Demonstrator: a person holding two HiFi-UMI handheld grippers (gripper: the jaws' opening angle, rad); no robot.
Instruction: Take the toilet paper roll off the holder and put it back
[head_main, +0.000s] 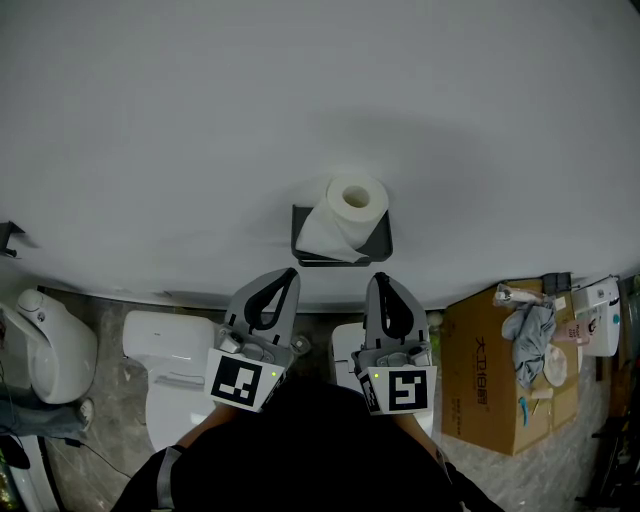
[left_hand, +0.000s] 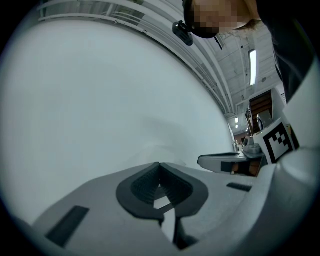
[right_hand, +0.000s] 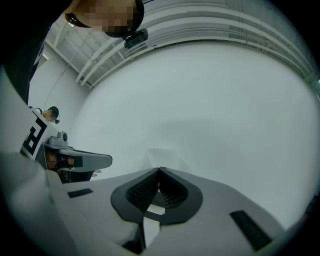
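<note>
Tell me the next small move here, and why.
Probably open the right gripper. The roll sits on the holder, untouched. The right gripper and the left gripper are both shut, empty, and short of the roll; shut jaws cannot take it.

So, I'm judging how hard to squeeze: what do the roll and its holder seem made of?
Roll: soft white paper, matte; a loose sheet drapes down its front. Holder: dark grey, smooth, thin flat walls; probably painted metal, though plastic is possible.
</note>
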